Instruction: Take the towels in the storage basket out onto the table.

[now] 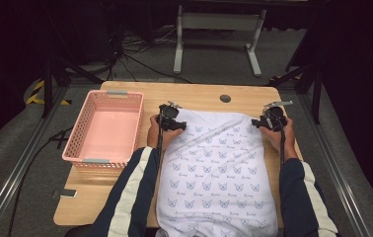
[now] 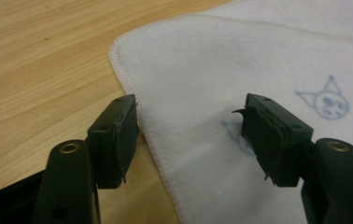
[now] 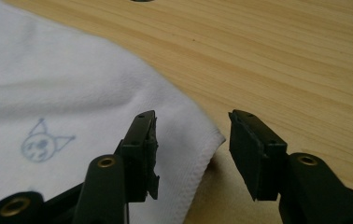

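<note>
While both pairs of jaws stand parted with nothing pinched between them, each one straddles a far corner of the white printed towel (image 1: 217, 168): in the left gripper view the left gripper (image 2: 191, 135) has one jaw over the bare wood and the other over the cloth, the stitched hem running between them, and in the right gripper view the right gripper (image 3: 193, 151) brackets the rounded corner in the same way. The towel lies flat on the wooden worktop (image 1: 125, 94), its far edge near the middle of the board and its near end hanging off towards the person. The step in hand looks like taking the two far corners, probably to fold the cloth back. To do it well, each gripper should come down until its lower jaw slips under the hem, close on the corner itself rather than on a fold further in, and both should bite evenly so the edge lifts straight. The pink basket (image 1: 104, 129) stands apart on the left, clear of the cloth, and needs no attention yet.
</note>
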A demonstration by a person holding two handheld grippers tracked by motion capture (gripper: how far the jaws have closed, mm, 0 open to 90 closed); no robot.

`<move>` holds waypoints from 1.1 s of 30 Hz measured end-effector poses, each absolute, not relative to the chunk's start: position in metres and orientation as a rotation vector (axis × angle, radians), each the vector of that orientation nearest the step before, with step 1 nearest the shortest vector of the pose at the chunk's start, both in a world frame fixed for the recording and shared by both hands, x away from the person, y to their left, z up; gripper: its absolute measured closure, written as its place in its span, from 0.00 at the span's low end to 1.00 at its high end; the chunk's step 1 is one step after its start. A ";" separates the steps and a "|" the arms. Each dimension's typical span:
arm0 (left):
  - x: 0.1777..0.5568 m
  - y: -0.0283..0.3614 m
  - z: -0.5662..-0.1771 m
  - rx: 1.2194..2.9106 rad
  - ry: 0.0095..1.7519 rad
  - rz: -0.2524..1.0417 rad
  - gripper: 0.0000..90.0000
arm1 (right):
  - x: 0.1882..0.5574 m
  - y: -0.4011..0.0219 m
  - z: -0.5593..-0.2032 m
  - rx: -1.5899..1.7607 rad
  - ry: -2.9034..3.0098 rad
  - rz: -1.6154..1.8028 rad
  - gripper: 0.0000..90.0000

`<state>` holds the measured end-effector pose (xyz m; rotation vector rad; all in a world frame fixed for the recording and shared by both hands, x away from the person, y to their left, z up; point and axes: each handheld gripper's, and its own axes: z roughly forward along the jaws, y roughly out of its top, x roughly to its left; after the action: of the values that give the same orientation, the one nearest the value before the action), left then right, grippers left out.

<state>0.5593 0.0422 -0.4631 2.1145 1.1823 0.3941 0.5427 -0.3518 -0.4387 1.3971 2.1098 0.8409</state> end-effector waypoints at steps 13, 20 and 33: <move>0.574 0.037 -0.464 2.156 1.156 0.395 0.25 | 0.557 -0.350 -0.448 1.510 2.145 0.784 0.41; 0.572 0.036 -0.458 2.213 1.063 0.349 0.56 | 0.554 -0.343 -0.446 1.481 2.181 0.789 0.66; 0.576 0.034 -0.452 2.196 1.081 0.415 0.93 | 0.557 -0.338 -0.444 1.439 2.206 0.829 0.93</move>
<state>0.5762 0.0341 -0.4521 2.1958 1.0815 0.4147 0.5569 -0.3376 -0.4439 1.4387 2.2065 0.8287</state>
